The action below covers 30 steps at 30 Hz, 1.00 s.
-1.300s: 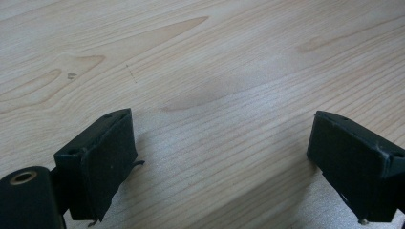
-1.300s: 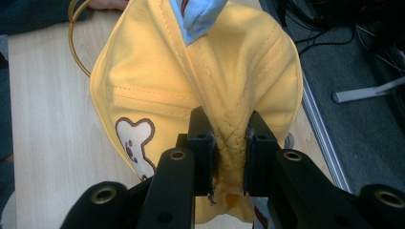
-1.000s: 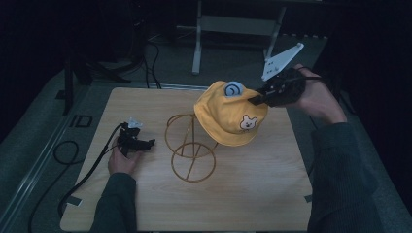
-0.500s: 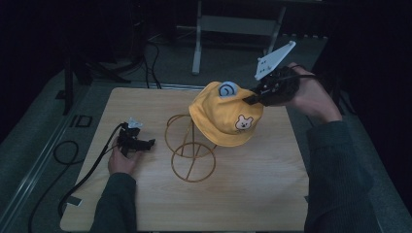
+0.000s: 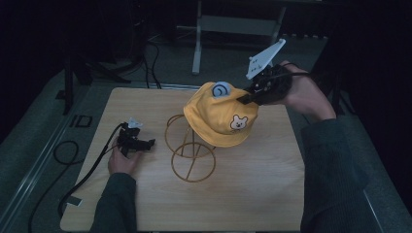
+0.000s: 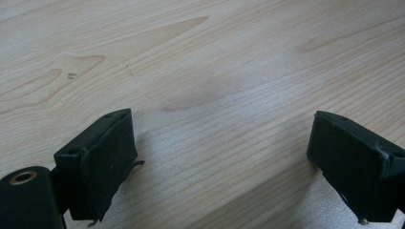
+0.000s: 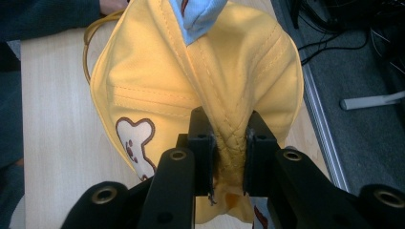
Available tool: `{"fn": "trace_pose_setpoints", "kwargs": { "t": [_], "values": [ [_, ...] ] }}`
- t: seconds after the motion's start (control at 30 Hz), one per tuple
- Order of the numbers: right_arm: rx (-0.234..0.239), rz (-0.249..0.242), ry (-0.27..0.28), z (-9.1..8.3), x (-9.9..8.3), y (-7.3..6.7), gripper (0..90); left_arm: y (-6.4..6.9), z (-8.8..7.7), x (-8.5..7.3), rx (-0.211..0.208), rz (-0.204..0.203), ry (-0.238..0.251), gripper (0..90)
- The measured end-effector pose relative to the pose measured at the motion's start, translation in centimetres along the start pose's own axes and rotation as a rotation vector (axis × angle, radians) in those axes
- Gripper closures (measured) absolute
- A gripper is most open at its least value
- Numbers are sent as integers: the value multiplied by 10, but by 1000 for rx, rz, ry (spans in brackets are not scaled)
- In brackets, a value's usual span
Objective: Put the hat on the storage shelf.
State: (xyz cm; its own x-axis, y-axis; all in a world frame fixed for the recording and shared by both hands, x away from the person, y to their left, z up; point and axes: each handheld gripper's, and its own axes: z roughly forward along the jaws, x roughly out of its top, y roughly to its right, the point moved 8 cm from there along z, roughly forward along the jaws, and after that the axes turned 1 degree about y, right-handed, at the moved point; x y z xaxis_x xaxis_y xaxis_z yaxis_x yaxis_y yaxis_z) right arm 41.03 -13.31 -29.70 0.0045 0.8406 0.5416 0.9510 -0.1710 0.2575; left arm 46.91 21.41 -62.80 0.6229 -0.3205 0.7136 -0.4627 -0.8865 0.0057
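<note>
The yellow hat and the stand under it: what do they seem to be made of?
The yellow hat looks like matte woven cotton: stitched seams show, and it bunches between the right gripper. The stand seems thin bent metal wire with a gold finish.

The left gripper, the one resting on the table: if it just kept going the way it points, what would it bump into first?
Probably the gold wire stand: the left gripper, jaws open, points across the table towards it.

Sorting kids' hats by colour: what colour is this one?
Yellow hat with a bear patch; best in the right gripper view.
</note>
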Motion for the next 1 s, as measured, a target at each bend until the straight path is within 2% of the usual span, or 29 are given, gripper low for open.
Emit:
{"fn": "trace_pose_setpoints", "kwargs": {
  "t": [1.0],
  "values": [
    [28,-34,-25,14,31,-7,776,0,0,0,0,0,0,92]
  ]
}}
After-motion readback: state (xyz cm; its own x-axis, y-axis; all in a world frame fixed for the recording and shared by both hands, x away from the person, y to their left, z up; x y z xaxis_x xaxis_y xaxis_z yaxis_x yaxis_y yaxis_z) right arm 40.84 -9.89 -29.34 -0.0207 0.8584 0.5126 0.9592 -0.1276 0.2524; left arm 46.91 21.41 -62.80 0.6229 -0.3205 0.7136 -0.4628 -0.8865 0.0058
